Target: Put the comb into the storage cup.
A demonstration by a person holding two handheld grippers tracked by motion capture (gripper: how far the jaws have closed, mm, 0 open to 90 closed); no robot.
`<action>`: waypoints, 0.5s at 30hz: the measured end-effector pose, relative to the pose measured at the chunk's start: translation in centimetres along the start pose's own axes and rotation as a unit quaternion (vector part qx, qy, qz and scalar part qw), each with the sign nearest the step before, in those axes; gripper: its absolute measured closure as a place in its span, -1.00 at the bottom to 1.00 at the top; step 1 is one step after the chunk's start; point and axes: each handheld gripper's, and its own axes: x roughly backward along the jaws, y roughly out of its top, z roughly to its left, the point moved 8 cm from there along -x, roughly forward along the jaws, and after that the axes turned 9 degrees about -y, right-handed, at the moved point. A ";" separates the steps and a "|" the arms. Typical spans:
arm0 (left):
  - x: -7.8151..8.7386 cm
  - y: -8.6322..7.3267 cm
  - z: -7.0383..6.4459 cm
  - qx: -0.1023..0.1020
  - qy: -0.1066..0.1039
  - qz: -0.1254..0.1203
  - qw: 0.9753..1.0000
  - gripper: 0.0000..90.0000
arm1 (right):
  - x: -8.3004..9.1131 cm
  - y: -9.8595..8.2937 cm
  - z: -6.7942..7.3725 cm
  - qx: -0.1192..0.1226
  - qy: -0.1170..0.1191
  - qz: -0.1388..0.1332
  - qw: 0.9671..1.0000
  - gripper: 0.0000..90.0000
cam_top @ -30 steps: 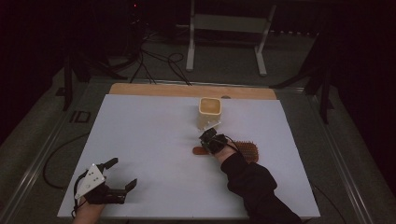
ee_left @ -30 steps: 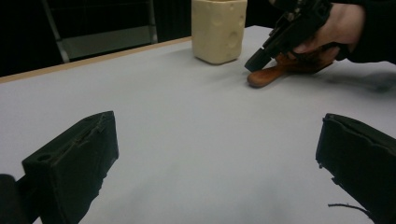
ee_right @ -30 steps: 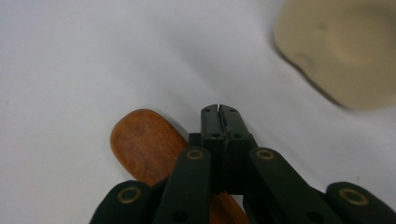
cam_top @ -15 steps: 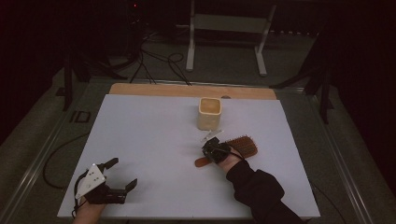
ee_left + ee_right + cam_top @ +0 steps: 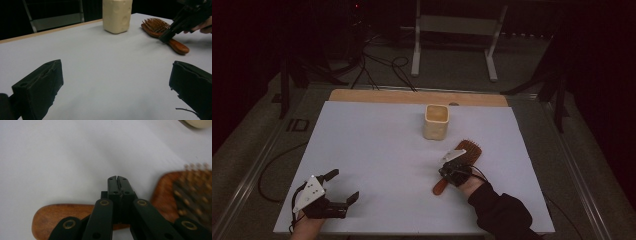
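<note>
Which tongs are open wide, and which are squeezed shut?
The left tongs near the table's front corner are open wide. The right tongs are squeezed shut, jaws touching, over the wooden hairbrush handle.

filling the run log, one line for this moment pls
left tool: open, idle | right tool: shut, over hairbrush handle | cup: upright beyond brush

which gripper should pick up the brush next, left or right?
Right. The right gripper sits directly over the brush handle, jaws shut. The left gripper is open at the table's near left, far from it.
</note>
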 end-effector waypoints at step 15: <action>-0.1 0.0 0.0 0.000 0.000 -0.001 1.000 -1.00 | 2.7 -3.4 -0.9 0.009 -0.005 0.018 1.000 1.00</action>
